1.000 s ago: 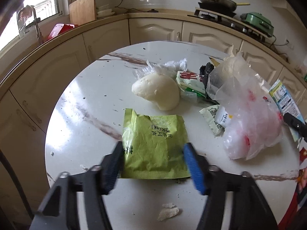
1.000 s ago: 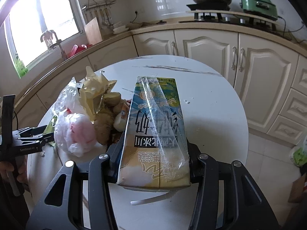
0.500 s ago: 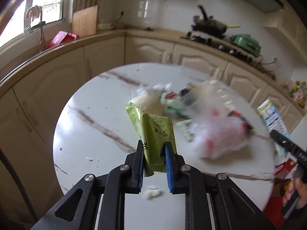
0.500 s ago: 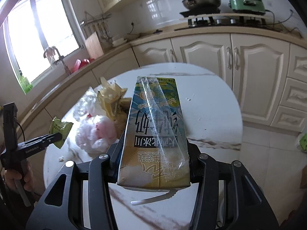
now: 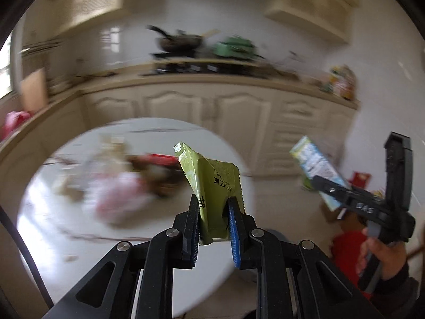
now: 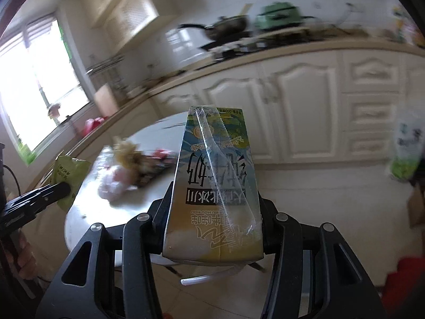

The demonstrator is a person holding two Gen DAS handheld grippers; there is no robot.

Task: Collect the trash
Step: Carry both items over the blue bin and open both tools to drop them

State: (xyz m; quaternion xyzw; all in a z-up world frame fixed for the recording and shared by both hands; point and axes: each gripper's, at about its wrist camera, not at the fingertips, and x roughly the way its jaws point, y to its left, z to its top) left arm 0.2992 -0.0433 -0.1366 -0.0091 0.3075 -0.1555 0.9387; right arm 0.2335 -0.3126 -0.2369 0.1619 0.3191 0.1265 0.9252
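Nearest the left camera, the left gripper was clamped on the lower edge of a green wrapper, whose long axis stood roughly upright and leaned a little forward, away from the handle. The right gripper was likewise closed against the two sides of a milk carton, held with its length running straight ahead along the fingers; a straw in clear film lay along its upper face.

Ahead of both and lower down was the round white table, with the remaining trash pile, too blurred to itemise, lying forward and to the left of each gripper. In the left view the right gripper showed off to the right, over the floor rather than the table, so it appeared the farther of the two from the pile. Beyond the table ran the cream cabinets and a counter with a pan.

No bin showed clearly in either view, so which way the held pieces had to travel could not be judged with confidence; both tools looked loaded and lifted off the table.
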